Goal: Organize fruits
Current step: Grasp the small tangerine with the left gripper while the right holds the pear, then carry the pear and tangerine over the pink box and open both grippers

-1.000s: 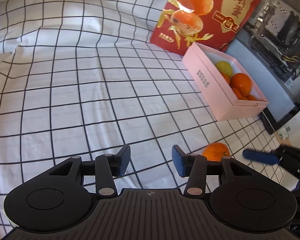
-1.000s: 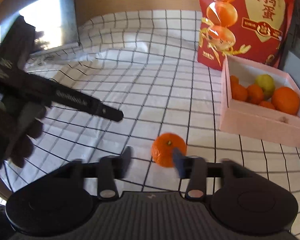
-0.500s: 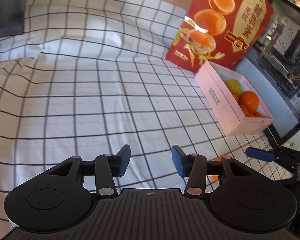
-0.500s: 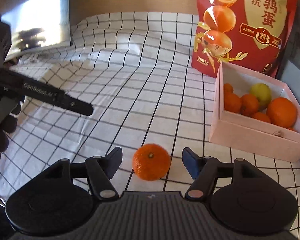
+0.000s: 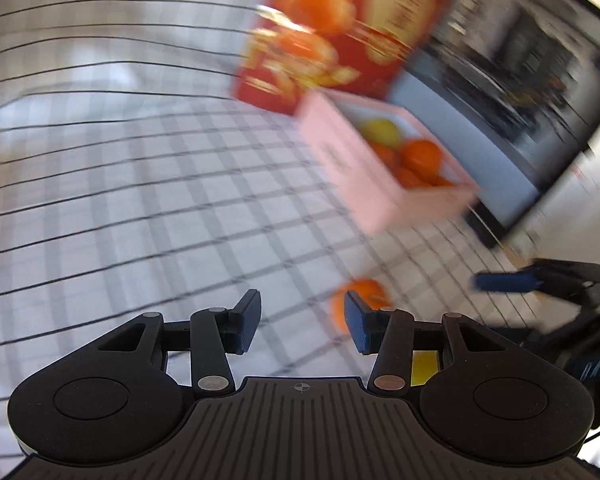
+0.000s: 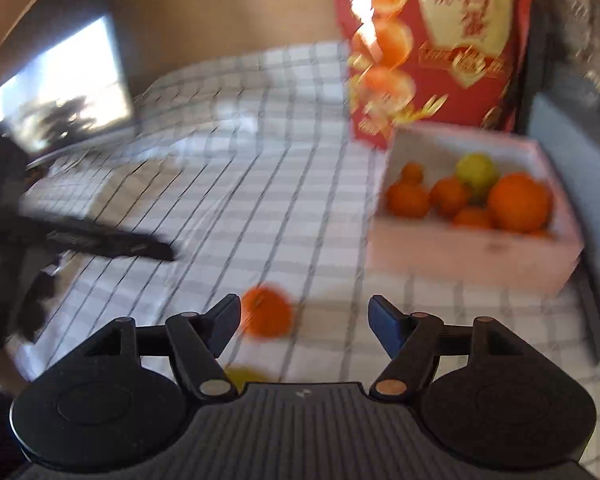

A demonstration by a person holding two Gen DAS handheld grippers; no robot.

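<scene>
My right gripper has just been spreading its jaws and now stands apart around nothing, with the small round orange mandarin loose on the black-gridded white cloth just beside its left pad. My left gripper hangs half spread and empty. The mandarin sits short of the pink cardboard box of fruit, so I judge a re-grasp is required.

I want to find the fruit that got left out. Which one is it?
Find the pink box of fruit before the red bag. On the checked cloth beside it lies one small orange. It alone is outside the box.
</scene>
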